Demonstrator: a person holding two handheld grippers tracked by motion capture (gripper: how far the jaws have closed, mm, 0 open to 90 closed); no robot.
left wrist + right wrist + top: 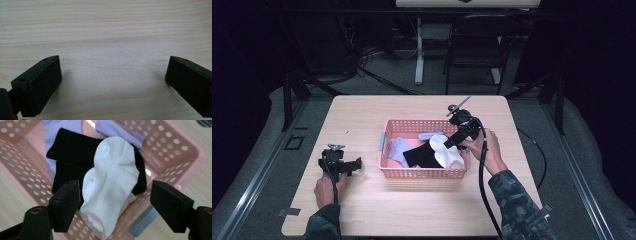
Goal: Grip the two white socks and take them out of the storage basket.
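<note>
The white sock (110, 185) lies on top of the pile inside the pink basket (424, 173), draped over a black sock (67, 157), with lavender socks (118, 130) beneath and behind it. It rests toward the basket's right end in the high view, its toe hanging near the rim closest to the right gripper (113, 205).

That gripper hangs over the sock with its jaws apart, one on each side of the white fabric; the pads do not press on it, so nothing is gripped yet. I judge the work to be at its start: the reach for the first sock is nearly complete, the pinch and lift are left, and every sock I can make out is in the basket, though anything lying under the pile is hard to tell.

The left gripper (340, 164) rests well apart on the bare desk (107, 32) left of the basket, jaws wide and empty.
</note>
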